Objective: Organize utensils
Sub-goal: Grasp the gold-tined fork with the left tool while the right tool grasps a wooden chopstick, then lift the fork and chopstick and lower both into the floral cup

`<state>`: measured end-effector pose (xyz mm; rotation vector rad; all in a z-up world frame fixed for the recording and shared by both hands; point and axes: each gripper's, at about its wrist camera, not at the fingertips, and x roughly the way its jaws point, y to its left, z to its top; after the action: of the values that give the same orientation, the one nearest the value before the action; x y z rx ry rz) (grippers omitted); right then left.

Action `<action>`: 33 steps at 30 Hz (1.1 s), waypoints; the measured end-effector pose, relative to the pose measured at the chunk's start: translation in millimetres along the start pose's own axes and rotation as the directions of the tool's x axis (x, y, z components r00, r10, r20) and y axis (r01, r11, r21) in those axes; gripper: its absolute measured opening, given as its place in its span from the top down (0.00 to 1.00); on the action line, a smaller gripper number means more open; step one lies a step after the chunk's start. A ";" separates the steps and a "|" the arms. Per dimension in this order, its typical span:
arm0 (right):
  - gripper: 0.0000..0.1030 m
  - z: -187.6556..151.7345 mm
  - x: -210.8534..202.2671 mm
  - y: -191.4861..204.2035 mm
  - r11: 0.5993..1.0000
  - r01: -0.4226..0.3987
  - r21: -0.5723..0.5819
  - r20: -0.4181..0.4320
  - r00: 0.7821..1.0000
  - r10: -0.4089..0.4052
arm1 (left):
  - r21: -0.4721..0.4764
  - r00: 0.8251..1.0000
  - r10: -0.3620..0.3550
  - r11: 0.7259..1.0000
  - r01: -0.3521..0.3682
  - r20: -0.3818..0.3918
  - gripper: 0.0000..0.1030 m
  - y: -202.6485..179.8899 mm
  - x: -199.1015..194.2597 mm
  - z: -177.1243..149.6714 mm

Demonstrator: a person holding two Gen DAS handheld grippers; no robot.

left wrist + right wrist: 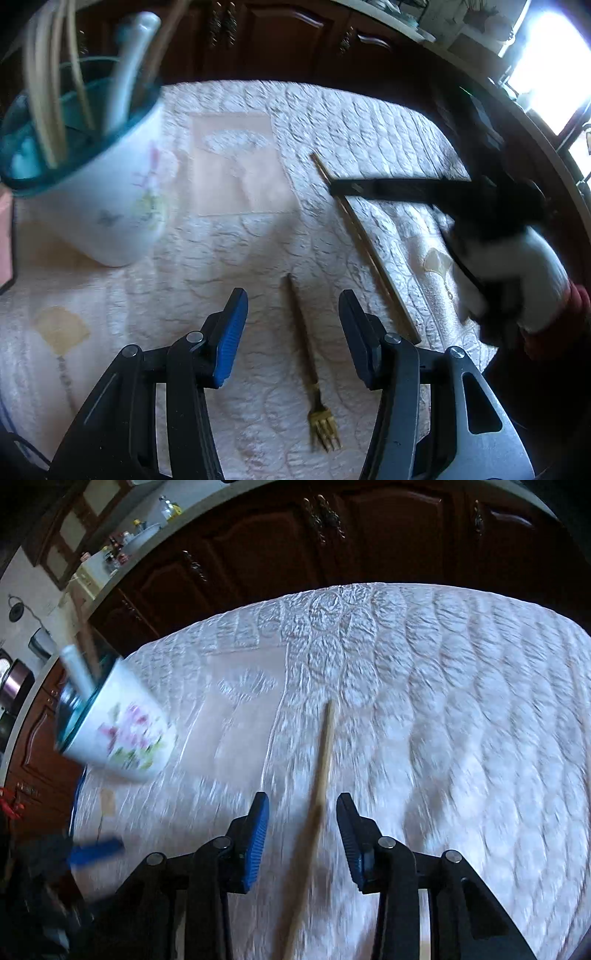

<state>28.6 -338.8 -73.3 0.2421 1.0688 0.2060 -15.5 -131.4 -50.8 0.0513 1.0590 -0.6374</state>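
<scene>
**A:** Start closest to you. What is under your left gripper (293,306)?

**B:** Your left jaws are spread wide and pinch nothing. Between them, down on the white quilted cloth (229,243), lies a gold fork (314,384), tines toward you and handle running away. The pads do not touch it.

**A:** And your right gripper (302,812)?

**B:** Those jaws stand apart too, narrower than the left pair. A long wooden stick (323,760) runs up between them, but the blue pads (258,834) sit clear of it on both sides, so nothing is clamped. The view is blurred, so I cannot tell whether the stick's near end is lifted or lying flat.

**A:** Can you see that same stick from your left side?

**B:** Yes, it lies diagonally on the cloth just right of the fork, with your right gripper's black finger crossing over its far end. Your white-gloved hand (517,266) with a red cuff is behind it.

**A:** Farther out?

**B:** To the far left stands the white flowered cup (110,206) with a teal rim, already holding several pale sticks and a white handle. It is well apart from the fork. Beyond the cloth are dark wooden cabinet doors (295,554).
</scene>
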 end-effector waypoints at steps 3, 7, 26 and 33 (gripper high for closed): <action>0.94 12.0 22.0 -3.5 0.999 0.037 -0.001 -0.039 0.999 -0.037 | 0.030 1.000 -0.001 1.000 0.002 -0.027 0.55 -5.4 11.7 1.7; 0.95 1.4 13.8 -11.5 0.999 0.020 0.027 -0.059 0.998 -0.018 | 0.058 0.998 0.005 0.998 -0.002 -0.065 0.63 -8.5 27.1 4.6; 0.95 -3.8 -21.2 -0.3 1.000 -0.014 0.004 -0.004 1.000 0.014 | 0.024 1.000 -0.025 0.999 0.025 -0.002 0.95 8.1 -4.4 4.4; 0.95 -4.2 -77.1 22.6 0.995 -0.070 -0.064 0.092 0.993 0.076 | 0.018 0.996 -0.023 1.000 0.021 0.085 0.95 19.8 -53.5 -1.6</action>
<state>-12.2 -338.6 -4.0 0.2342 0.9590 0.2902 -24.3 -89.9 -12.7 0.0272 0.9728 -0.6632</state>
